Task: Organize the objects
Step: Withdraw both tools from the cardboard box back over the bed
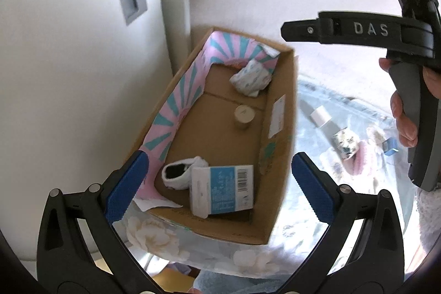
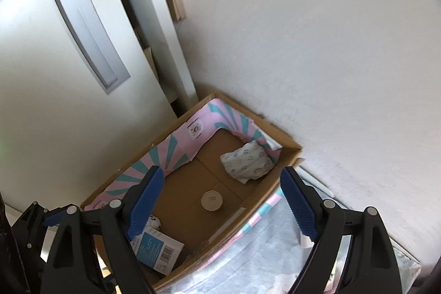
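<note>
An open cardboard box [image 1: 278, 156] [image 2: 289, 148] with a pink and teal lining stands against the wall. In it lie a blue and white carton [image 1: 223, 190] [image 2: 158, 248], a rolled white sock [image 1: 182, 172], a small beige jar [image 1: 244, 115] [image 2: 211, 200] and a patterned white packet [image 1: 250, 77] [image 2: 248, 160]. My left gripper [image 1: 217, 183] is open and empty above the box's near end. My right gripper [image 2: 220, 203] is open and empty above the box; its body [image 1: 358, 29] shows at the upper right of the left wrist view.
The box sits on a floral cloth [image 1: 220, 252]. To its right on the cloth lie a small white box [image 1: 321, 115], a patterned tin [image 1: 346, 143], a pink item [image 1: 363, 159] and a blue item [image 1: 391, 146]. A white door [image 2: 55, 73] stands left of the box.
</note>
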